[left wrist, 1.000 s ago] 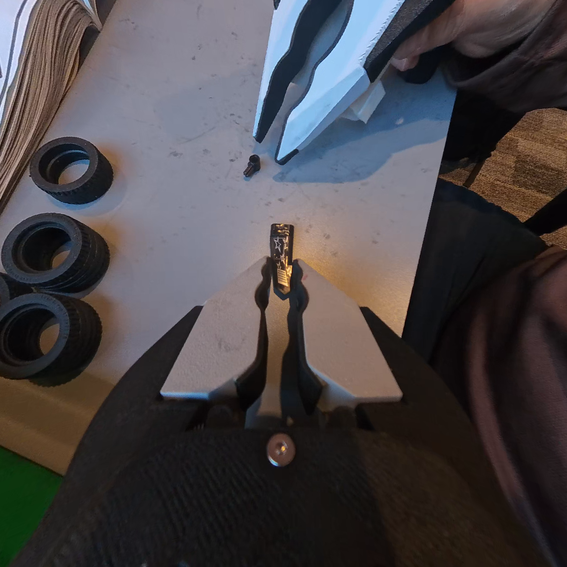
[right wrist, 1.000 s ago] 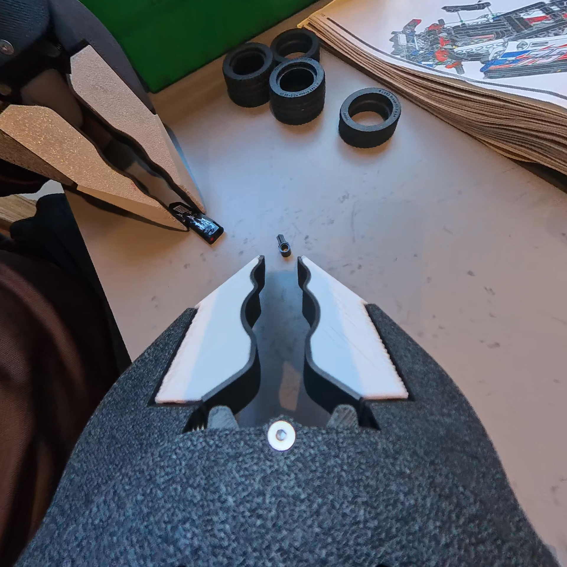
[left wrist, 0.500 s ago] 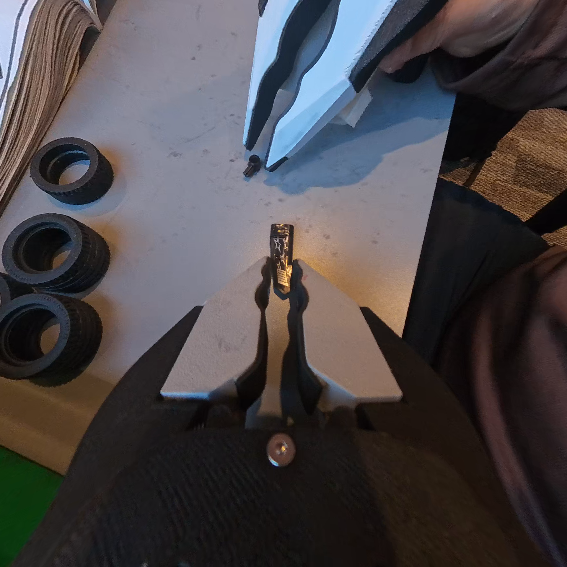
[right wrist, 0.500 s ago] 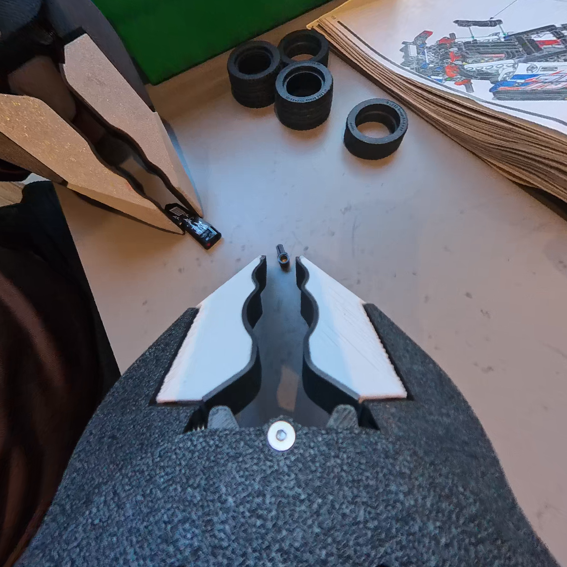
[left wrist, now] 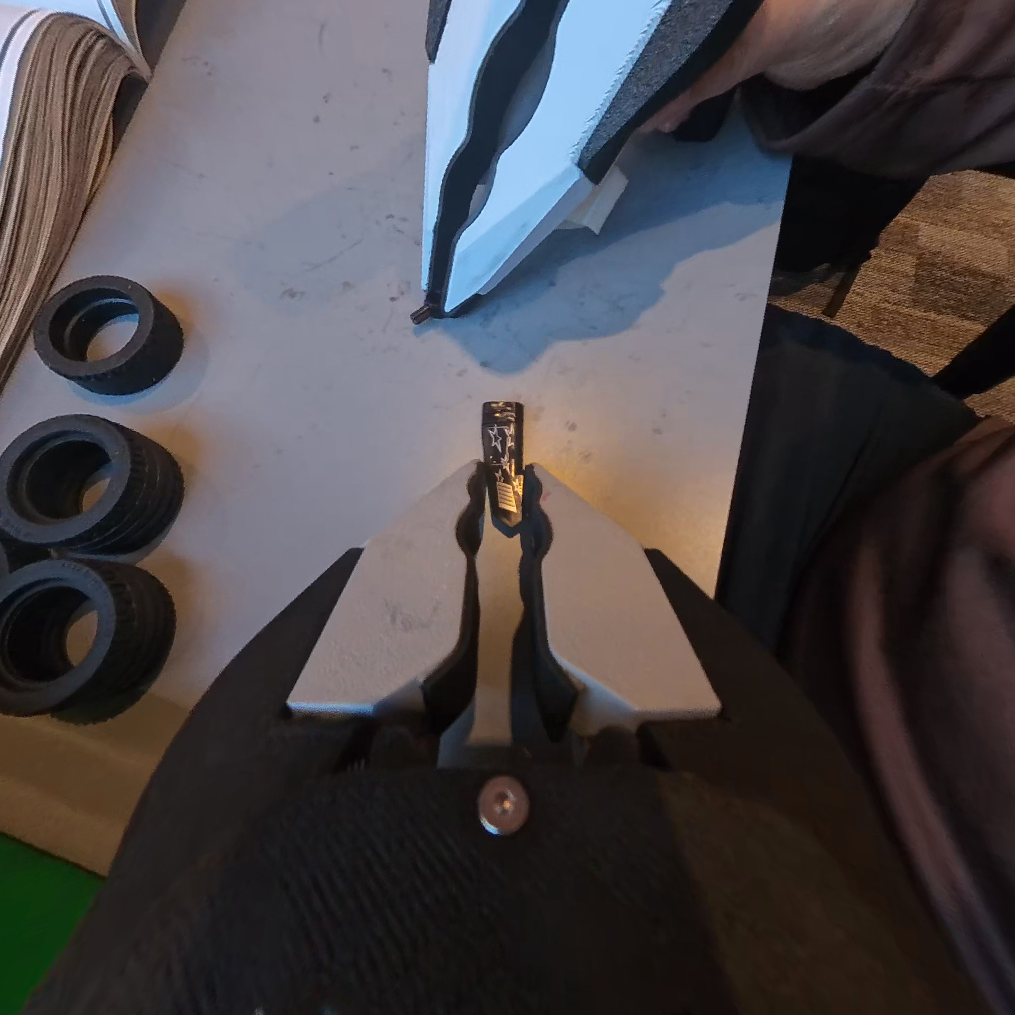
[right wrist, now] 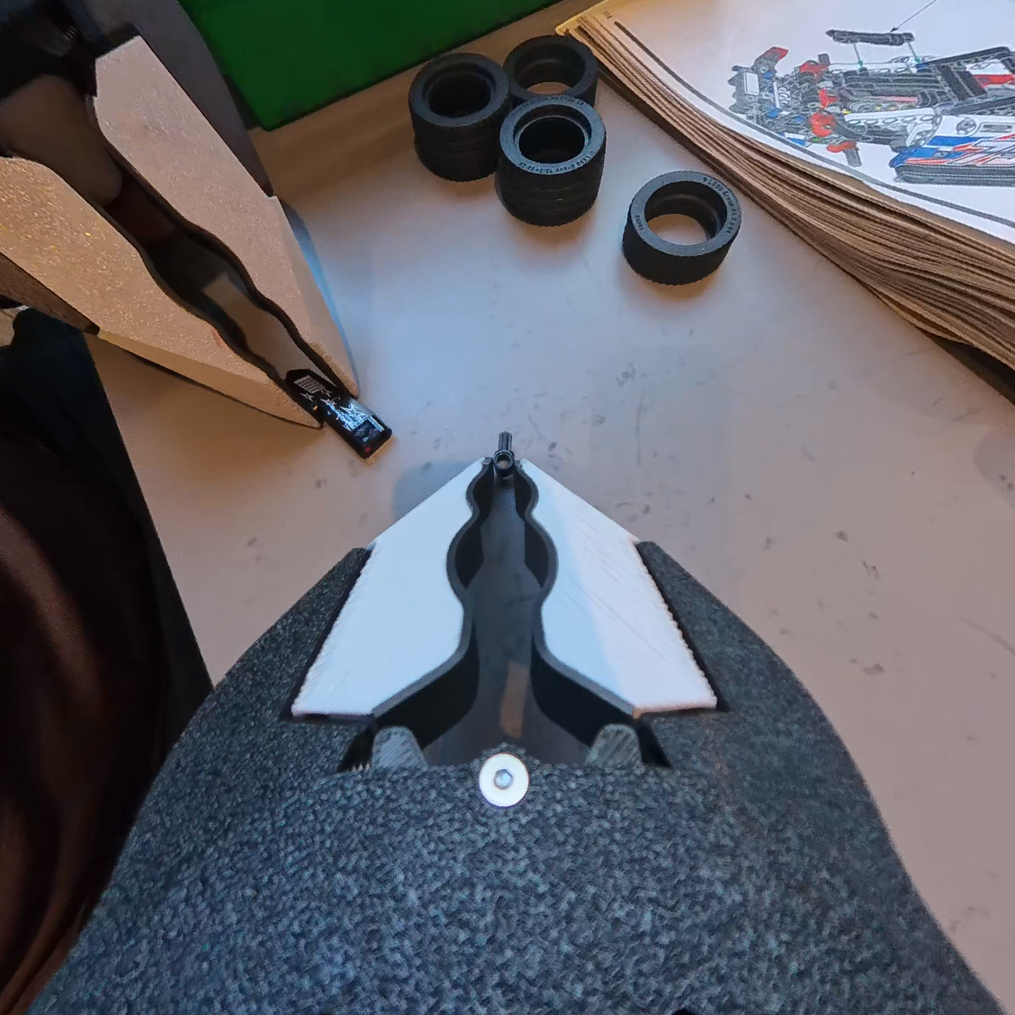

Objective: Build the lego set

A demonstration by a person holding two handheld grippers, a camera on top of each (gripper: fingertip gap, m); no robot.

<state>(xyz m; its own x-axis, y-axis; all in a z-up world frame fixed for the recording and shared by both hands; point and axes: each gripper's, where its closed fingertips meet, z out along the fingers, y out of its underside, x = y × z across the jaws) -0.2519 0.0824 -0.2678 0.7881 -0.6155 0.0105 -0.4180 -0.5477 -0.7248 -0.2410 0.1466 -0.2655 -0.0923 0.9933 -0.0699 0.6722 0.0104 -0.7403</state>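
My left gripper is shut on a small black piece with white star markings, which sticks out past the fingertips just over the table. It also shows in the right wrist view, held by the left gripper. My right gripper is shut on a small black pin at its fingertips, low on the table. In the left wrist view the right gripper has the pin sticking out of its tips.
Several black rubber tyres stand at the far side, one apart; they lie at the left in the left wrist view. An open instruction booklet lies beyond them. The table edge and a person's dark clothing are close. The left gripper's tips are roughly 7 cm from the right gripper's.
My right gripper moved forward around the black pin and closed on it. My left gripper stayed still with its piece.
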